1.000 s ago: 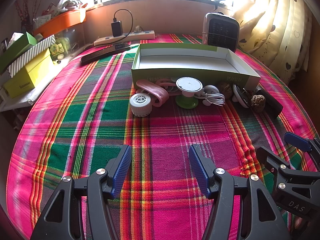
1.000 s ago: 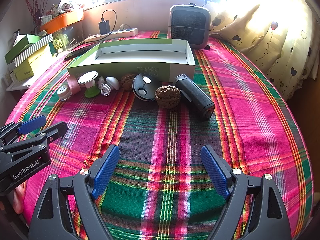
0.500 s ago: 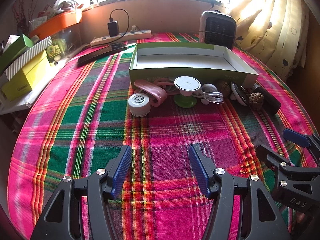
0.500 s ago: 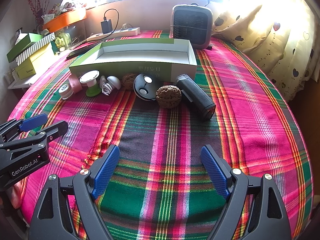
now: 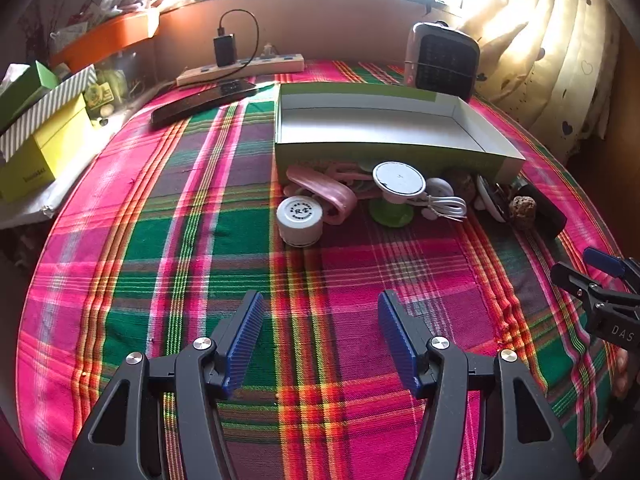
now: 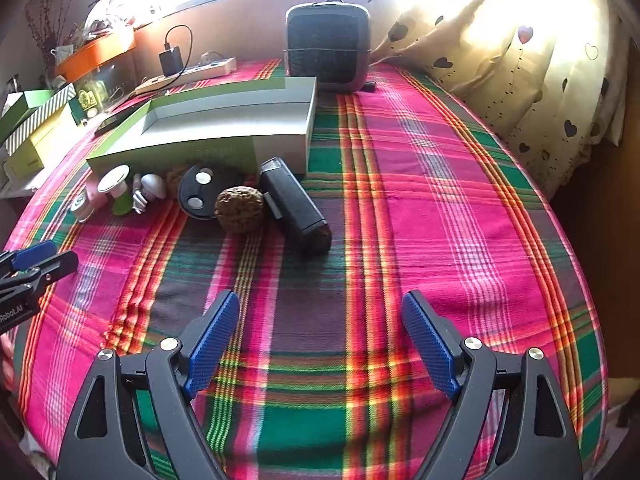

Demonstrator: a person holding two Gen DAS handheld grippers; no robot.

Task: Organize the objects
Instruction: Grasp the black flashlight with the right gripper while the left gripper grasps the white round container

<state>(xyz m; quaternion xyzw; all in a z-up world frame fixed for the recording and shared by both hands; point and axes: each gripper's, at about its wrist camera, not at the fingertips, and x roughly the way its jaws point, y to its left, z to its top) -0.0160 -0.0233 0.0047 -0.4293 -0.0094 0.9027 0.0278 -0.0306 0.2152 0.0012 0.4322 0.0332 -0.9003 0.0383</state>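
Note:
An empty green box (image 5: 384, 128) with a white inside lies on the plaid cloth; it also shows in the right wrist view (image 6: 216, 124). Small things line its near side: a white jar (image 5: 300, 220), a pink band (image 5: 324, 190), a white disc on a green stand (image 5: 398, 180), a white cable (image 5: 444, 204), a walnut (image 6: 239, 209), a black round lid (image 6: 200, 192) and a black cylinder (image 6: 296, 208). My left gripper (image 5: 320, 336) is open and empty, well short of the jar. My right gripper (image 6: 320, 340) is open and empty, short of the cylinder.
A small heater (image 6: 327, 46) stands behind the box. A power strip with a charger (image 5: 240, 66) and a black remote (image 5: 200, 102) lie at the back left. Yellow and green boxes (image 5: 38, 148) sit off the left edge. A curtain (image 6: 520, 64) hangs on the right.
My right gripper has swung to the right, so the objects have shifted left in its view. My left gripper has eased forward a little. Both stay open.

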